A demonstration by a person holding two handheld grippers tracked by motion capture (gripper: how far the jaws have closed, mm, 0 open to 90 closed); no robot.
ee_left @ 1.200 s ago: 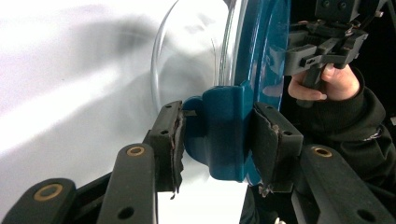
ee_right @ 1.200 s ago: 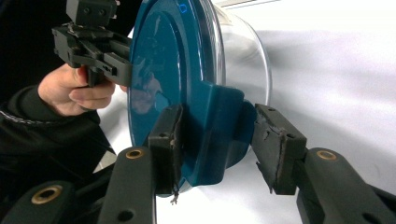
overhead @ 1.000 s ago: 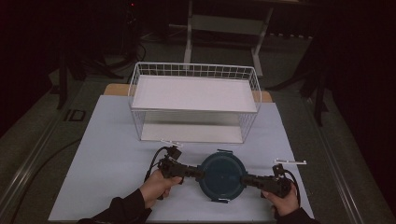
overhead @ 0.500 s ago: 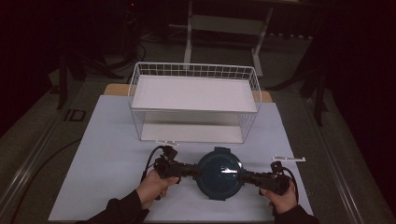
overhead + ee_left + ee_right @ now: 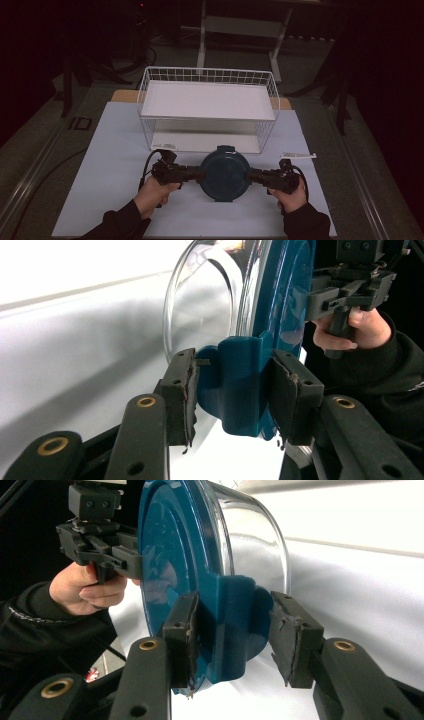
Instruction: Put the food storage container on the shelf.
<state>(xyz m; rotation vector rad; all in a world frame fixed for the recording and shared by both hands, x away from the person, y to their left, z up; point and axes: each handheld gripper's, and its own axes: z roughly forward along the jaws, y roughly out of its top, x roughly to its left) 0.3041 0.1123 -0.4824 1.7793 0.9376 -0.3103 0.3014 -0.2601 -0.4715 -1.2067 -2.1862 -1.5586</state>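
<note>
Unlabelled blue-lidded glass container

1. One round glass container with one blue lid; the lid has four clip tabs as far as the high view shows, one at each side, one toward the basket, one toward the person.
2. Two grippers: the left gripper and the right gripper, each with two black jaws.
3. Two hands: the left hand and the right hand.
4. One white wire basket.
5. One white shelf board inside the basket.
6. One pale mat on the table.
7. One small white strip lying on the mat.
</note>
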